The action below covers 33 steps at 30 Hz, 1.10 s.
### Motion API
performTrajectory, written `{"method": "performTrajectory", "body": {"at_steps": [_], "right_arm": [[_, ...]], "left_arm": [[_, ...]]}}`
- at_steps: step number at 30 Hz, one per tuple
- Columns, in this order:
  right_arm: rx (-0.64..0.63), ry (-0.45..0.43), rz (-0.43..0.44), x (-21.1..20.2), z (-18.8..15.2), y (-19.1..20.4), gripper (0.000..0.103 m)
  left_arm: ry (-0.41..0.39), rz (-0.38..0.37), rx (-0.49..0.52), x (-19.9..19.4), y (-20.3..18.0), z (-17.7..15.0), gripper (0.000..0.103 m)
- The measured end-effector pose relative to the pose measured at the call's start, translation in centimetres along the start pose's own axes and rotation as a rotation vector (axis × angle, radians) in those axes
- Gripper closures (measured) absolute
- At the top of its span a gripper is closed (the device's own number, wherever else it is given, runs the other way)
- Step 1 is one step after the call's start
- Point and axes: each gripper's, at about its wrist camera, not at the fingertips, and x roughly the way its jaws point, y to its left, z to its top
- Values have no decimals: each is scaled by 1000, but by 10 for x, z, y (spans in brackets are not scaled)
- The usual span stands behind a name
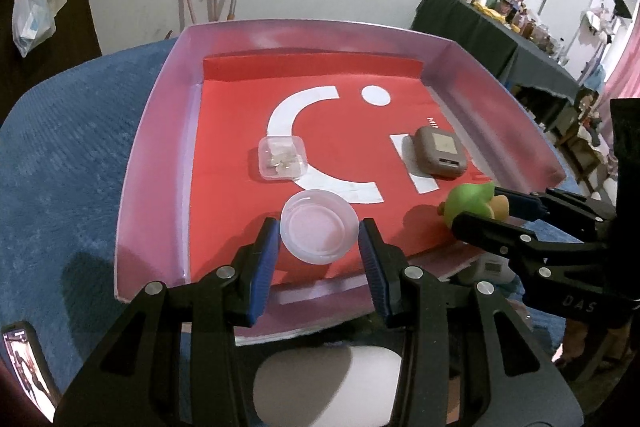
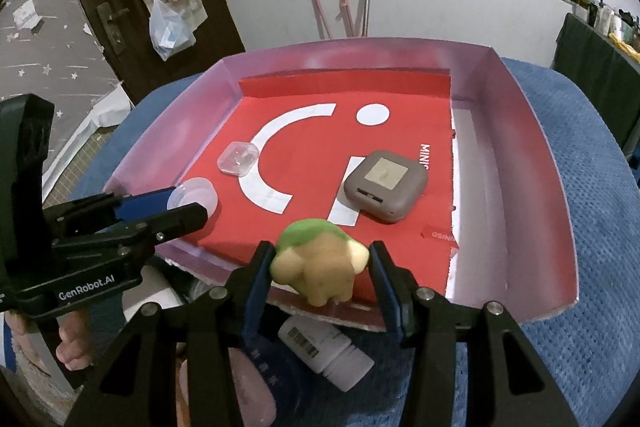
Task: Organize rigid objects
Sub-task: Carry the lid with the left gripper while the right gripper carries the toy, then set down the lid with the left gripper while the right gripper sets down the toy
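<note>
A pink-walled tray [image 1: 132, 187] [image 2: 540, 167] with a red floor lies on a blue cloth. My left gripper [image 1: 319, 227] [image 2: 188, 205] is shut on a clear round container [image 1: 319, 231] [image 2: 194, 195] low over the tray's near left part. At the tray's near edge, my right gripper [image 2: 320, 251] [image 1: 476, 209] is shut on a small green-and-tan toy figure [image 2: 316, 263] [image 1: 472, 203], whose legs hang over the rim. On the red floor rest a clear square box [image 1: 282, 159] [image 2: 237, 157] and a grey square case [image 1: 440, 157] [image 2: 386, 185].
A white bottle with a barcode [image 2: 324, 351] [image 1: 492, 267] and a pink rounded object [image 2: 248, 387] lie in front of the tray. A phone [image 1: 28, 367] rests on the blue cloth [image 1: 60, 167] at the near left. A hand [image 2: 74, 343] holds the left gripper.
</note>
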Motion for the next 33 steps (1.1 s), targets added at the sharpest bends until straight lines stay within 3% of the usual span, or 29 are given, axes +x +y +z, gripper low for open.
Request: {"method": "performTrajectory", "body": {"at_steps": [14,33], "right_arm": [[16,6,-14,16,8,-6,52],[23,-61,-52,24,22,-6,52]], "left_arm": [[33,51,2,24,4,8,64],[20,65,-19,36,6,17,64]]}}
